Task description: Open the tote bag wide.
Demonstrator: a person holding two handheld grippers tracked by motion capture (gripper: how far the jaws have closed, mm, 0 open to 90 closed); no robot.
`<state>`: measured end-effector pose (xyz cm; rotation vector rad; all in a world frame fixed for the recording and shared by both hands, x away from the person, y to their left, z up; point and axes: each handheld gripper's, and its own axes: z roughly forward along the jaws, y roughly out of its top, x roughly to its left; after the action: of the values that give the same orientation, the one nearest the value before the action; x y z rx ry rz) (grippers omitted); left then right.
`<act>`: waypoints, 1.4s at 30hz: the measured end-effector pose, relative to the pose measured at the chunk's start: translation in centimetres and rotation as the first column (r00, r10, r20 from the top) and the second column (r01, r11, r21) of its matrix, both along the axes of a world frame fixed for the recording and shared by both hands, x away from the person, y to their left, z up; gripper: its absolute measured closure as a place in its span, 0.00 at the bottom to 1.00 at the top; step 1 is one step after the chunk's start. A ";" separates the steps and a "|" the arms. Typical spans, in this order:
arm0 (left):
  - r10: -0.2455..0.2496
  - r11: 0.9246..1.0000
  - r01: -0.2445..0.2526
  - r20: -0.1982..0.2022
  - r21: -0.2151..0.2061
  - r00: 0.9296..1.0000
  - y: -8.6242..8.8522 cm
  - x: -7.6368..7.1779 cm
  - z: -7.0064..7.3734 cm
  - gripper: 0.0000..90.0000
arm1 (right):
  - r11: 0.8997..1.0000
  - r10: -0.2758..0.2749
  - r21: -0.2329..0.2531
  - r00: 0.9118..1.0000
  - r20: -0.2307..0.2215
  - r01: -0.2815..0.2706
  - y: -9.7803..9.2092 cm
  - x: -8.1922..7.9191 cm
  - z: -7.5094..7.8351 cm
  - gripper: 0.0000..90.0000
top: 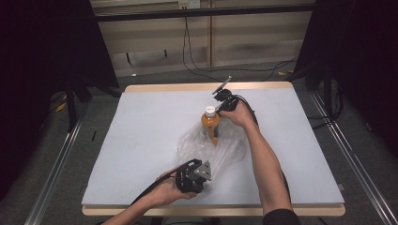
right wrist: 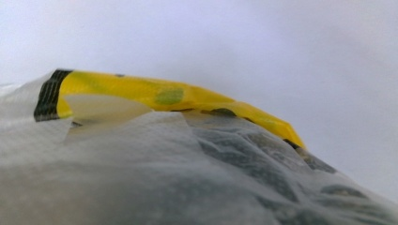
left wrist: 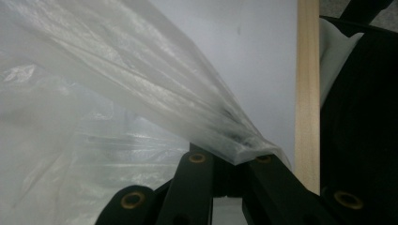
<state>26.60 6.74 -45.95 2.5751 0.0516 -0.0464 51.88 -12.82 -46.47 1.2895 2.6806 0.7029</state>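
Bag [top: 213, 147] of clear plastic lies crumpled at the centre of the high view, on the table [top: 141, 131]. Low in the frame, the left gripper [top: 199, 176] has its jaws closed on a gathered corner of the bag. Farther up, the right gripper [top: 219, 108] is beside the cap of the orange bottle [top: 211, 125] standing in the bag; I cannot tell its jaw state.
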 end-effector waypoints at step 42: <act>0.279 0.948 -0.275 0.003 -0.157 0.960 1.1 10.9 4.4 1.00 | 0.927 0.232 0.258 0.956 0.180 -0.273 -3.0 -14.6 5.0 1.00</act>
<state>37.52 7.85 -41.54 2.3880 0.3850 0.0851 37.33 -15.78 -41.44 0.8974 2.7251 1.1974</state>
